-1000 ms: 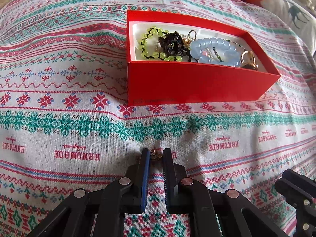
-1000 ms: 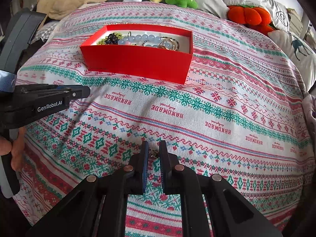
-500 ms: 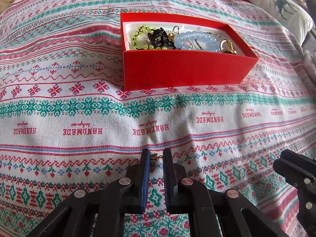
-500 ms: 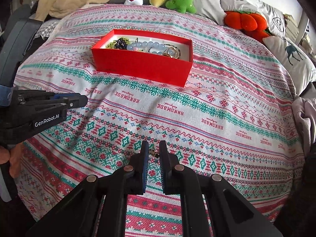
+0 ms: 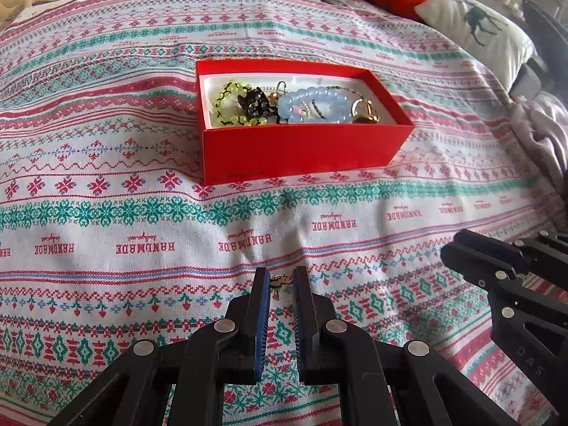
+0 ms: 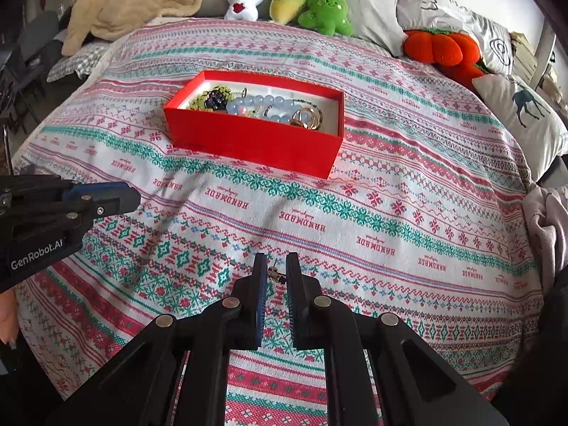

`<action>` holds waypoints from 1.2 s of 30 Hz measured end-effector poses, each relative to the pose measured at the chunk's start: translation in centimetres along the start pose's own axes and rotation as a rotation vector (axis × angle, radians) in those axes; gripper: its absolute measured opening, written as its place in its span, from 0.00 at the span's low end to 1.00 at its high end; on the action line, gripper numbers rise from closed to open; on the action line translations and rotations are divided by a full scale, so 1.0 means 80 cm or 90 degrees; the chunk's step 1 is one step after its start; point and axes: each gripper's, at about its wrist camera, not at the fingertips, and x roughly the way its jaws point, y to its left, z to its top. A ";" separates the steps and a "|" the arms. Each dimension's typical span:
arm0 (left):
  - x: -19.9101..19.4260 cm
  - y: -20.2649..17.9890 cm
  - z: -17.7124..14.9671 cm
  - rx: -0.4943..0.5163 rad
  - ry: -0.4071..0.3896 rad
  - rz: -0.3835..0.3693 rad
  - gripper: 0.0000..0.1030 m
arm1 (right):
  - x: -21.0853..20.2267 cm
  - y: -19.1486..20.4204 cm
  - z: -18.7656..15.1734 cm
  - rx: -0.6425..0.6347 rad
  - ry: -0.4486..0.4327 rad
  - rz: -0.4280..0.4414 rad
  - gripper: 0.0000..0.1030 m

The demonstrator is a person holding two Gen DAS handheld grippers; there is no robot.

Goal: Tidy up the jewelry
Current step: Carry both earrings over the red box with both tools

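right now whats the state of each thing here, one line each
red cardboard box: open, no lid, resting on the bedspread
pale blue bead bracelet: inside the box, lying among other jewelry
yellow-green bead bracelet: inside the box, at its left end
left gripper: fingers shut on a small gold earring
right gripper: fingers shut on a small metal earring
patterned bedspread: spread flat

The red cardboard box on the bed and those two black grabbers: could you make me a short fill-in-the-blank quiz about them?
1. The red cardboard box has no lid and holds ____.
2. The pale blue beaded bracelet lies ____ the box.
3. The left gripper pinches a small ____-coloured trinket.
4. The right gripper points at the ____ patterned bedspread.

Missing words: jewelry; inside; gold; knitted-look
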 end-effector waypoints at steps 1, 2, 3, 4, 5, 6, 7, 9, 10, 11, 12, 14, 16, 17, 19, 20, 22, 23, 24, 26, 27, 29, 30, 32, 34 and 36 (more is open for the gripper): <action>-0.004 0.002 0.002 0.000 -0.001 -0.004 0.07 | 0.000 0.000 0.004 0.000 -0.004 0.005 0.11; -0.009 0.004 0.004 -0.002 -0.004 -0.008 0.07 | -0.001 -0.001 0.007 0.001 -0.007 0.010 0.11; -0.015 0.007 0.007 -0.005 -0.006 -0.015 0.07 | -0.001 -0.002 0.011 0.002 -0.011 0.015 0.11; -0.018 0.008 0.012 -0.009 -0.007 -0.023 0.07 | -0.001 -0.003 0.014 0.004 -0.015 0.020 0.11; -0.023 0.011 0.017 -0.014 -0.009 -0.031 0.07 | -0.001 -0.004 0.018 0.007 -0.019 0.025 0.11; -0.029 0.016 0.021 -0.020 -0.011 -0.039 0.07 | -0.001 -0.006 0.022 0.013 -0.022 0.031 0.11; -0.031 0.018 0.027 -0.025 -0.012 -0.046 0.07 | -0.002 -0.008 0.026 0.020 -0.026 0.039 0.11; -0.037 0.024 0.035 -0.031 -0.013 -0.058 0.07 | -0.003 -0.010 0.034 0.029 -0.034 0.055 0.11; -0.040 0.026 0.038 -0.033 -0.013 -0.060 0.07 | -0.004 -0.011 0.038 0.030 -0.039 0.061 0.11; -0.039 0.026 0.042 -0.035 -0.013 -0.062 0.07 | -0.005 -0.011 0.042 0.029 -0.042 0.067 0.11; -0.041 0.030 0.043 -0.040 -0.012 -0.068 0.07 | -0.005 -0.011 0.047 0.029 -0.043 0.074 0.11; -0.039 0.036 0.046 -0.055 -0.008 -0.081 0.07 | -0.006 -0.011 0.055 0.028 -0.046 0.089 0.11; -0.033 0.041 0.047 -0.075 0.001 -0.101 0.07 | -0.008 -0.012 0.063 0.029 -0.049 0.103 0.11; -0.030 0.043 0.048 -0.085 0.005 -0.109 0.07 | -0.010 -0.012 0.067 0.030 -0.051 0.109 0.11; -0.024 0.044 0.048 -0.101 0.012 -0.122 0.07 | -0.012 -0.013 0.073 0.032 -0.053 0.121 0.11; -0.022 0.044 0.049 -0.105 0.013 -0.124 0.07 | -0.012 -0.014 0.076 0.033 -0.051 0.128 0.11; -0.019 0.042 0.052 -0.108 0.012 -0.123 0.07 | -0.011 -0.015 0.081 0.035 -0.046 0.135 0.11; -0.018 0.042 0.054 -0.111 0.010 -0.121 0.07 | -0.010 -0.016 0.084 0.035 -0.041 0.137 0.11; -0.017 0.042 0.056 -0.114 0.011 -0.121 0.07 | -0.009 -0.017 0.087 0.037 -0.037 0.139 0.11; -0.015 0.042 0.060 -0.119 0.010 -0.117 0.07 | -0.007 -0.021 0.091 0.045 -0.030 0.145 0.11; -0.015 0.042 0.061 -0.119 0.009 -0.114 0.07 | -0.005 -0.024 0.092 0.052 -0.025 0.147 0.11; -0.016 0.042 0.065 -0.115 0.009 -0.101 0.07 | -0.001 -0.031 0.097 0.066 -0.012 0.150 0.11; -0.015 0.041 0.068 -0.110 0.010 -0.093 0.07 | 0.002 -0.035 0.100 0.072 -0.007 0.152 0.11; -0.014 0.043 0.076 -0.105 0.010 -0.075 0.07 | 0.006 -0.043 0.107 0.085 -0.003 0.160 0.11; -0.011 0.044 0.085 -0.105 0.007 -0.061 0.07 | 0.009 -0.053 0.115 0.103 -0.003 0.173 0.11; -0.008 0.042 0.097 -0.103 0.003 -0.052 0.07 | 0.015 -0.063 0.124 0.126 -0.001 0.185 0.11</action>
